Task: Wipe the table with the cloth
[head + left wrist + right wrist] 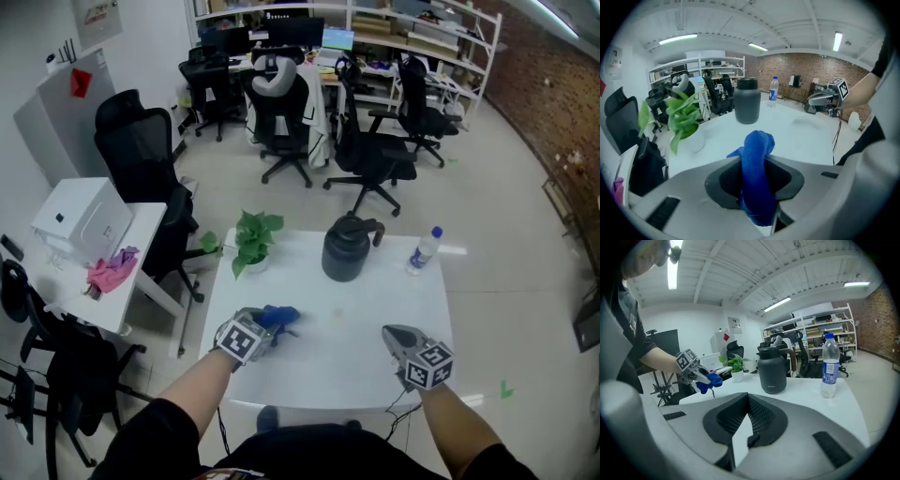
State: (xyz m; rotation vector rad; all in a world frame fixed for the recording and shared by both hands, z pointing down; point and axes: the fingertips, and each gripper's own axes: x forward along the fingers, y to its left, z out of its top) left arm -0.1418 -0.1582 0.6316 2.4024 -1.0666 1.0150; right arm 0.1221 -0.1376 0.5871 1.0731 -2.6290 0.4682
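The left gripper [754,187] is clenched on the soft blue terry cloth [758,154], over the white table [366,309], left of and nearer than the black insulated jug [345,251]. The right gripper [747,418] is closed and empty. The cloth is judged light and limp, so it is best gripped at a bunched fold.

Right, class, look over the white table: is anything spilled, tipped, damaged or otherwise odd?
Nothing stands out. The table shows no spill, and the dark jug, water bottle and potted plant all stand upright. The blue cloth is bunched in the left gripper, not lying loose.
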